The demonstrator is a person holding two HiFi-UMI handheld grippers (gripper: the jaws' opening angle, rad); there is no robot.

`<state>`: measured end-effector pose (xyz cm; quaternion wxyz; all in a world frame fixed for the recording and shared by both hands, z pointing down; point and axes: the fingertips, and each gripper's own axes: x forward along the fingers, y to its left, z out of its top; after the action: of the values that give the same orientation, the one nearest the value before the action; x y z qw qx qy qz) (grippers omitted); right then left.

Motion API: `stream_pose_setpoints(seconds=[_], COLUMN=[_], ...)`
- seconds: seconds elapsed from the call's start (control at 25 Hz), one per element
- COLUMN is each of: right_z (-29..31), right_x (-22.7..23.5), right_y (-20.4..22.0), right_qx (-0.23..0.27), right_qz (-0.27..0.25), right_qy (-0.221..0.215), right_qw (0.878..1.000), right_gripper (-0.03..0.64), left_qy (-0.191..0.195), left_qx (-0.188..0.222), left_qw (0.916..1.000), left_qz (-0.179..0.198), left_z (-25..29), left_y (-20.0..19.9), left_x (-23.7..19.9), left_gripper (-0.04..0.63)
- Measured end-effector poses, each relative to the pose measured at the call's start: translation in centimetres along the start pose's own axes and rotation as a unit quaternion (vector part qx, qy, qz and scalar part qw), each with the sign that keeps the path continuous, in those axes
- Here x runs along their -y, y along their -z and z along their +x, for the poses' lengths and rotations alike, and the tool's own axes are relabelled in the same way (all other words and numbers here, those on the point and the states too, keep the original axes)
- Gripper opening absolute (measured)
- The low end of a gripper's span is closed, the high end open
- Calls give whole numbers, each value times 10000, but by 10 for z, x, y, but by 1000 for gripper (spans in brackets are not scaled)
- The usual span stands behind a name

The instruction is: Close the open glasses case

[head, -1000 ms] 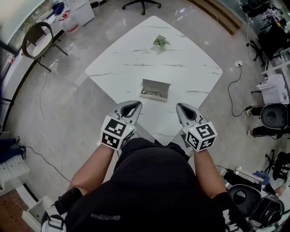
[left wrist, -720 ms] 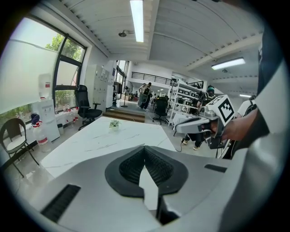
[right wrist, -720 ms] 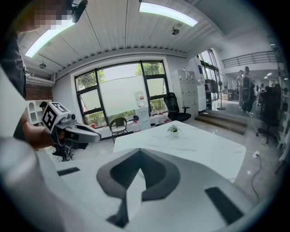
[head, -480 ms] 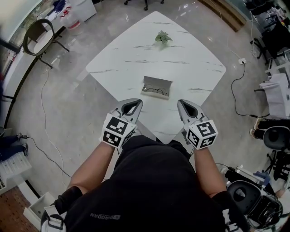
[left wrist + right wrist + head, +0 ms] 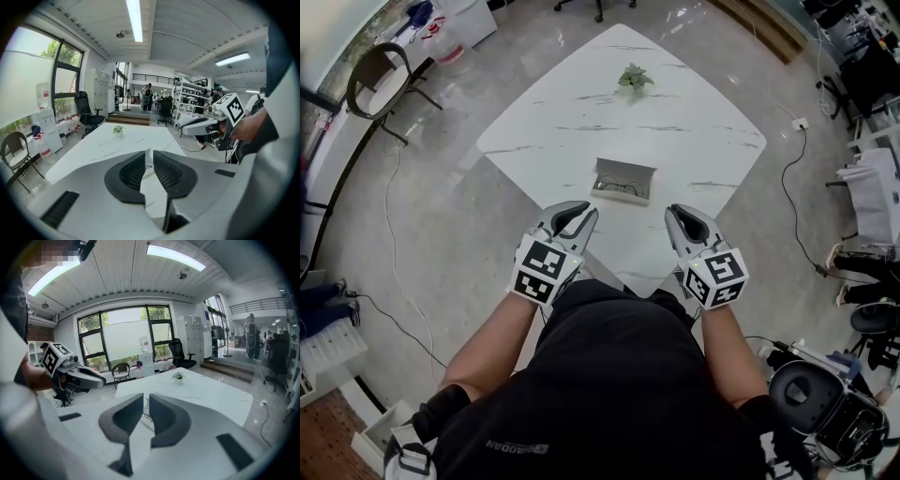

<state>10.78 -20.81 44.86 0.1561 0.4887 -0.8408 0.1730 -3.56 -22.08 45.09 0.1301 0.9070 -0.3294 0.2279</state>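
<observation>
Case (image 5: 623, 181) open, frame centre on bench (image 5: 675, 112), lid raised on upper side | left hand-held gripper (image 5: 577, 211), right hand-held gripper (image 5: 680, 214): both clenched, empty, below case, apart from it | judged light, rigid, slides easily: push lid's top edge, steady base.

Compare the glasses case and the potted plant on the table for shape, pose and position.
The glasses case is a low grey box lying open, glasses inside; the potted plant is a small green upright sprig. The glasses case lies near the person's side of the table; the potted plant stands by the far corner. Both rest on the white top.
</observation>
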Motion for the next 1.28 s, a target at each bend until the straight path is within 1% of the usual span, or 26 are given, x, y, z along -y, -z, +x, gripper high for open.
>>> stream_pose_setpoints(seconds=[0.12,0.24,0.32,0.64,1.0,1.28], right_z=[0,1,1,-1,-2,0], right_x=[-1,-5,-7,-8,-5,10], right_y=[0,1,3,4,2,4], right_qx=[8,-43,-82,-97,-120,-160], right_qz=[-12,-70,-111,-203,-342,-389], right_qy=[15,-83,-100,-169,-93,48], right_qw=[10000,9999,9999,9996,9993,9991], right_gripper=[36,69,77,77,77,77], left_qy=[-29,-19,-3,34,27,-83], left_qx=[-29,-38,-39,-33,-76,-290], left_qw=[10000,9999,9999,9999,9997,9989], left_qz=[83,112,125,158,239,372], left_z=[-1,-1,0,2,3,19], left_y=[0,0,0,-2,-1,19], left_x=[0,-1,-1,3,4,-11], left_gripper=[70,75,77,77,77,77])
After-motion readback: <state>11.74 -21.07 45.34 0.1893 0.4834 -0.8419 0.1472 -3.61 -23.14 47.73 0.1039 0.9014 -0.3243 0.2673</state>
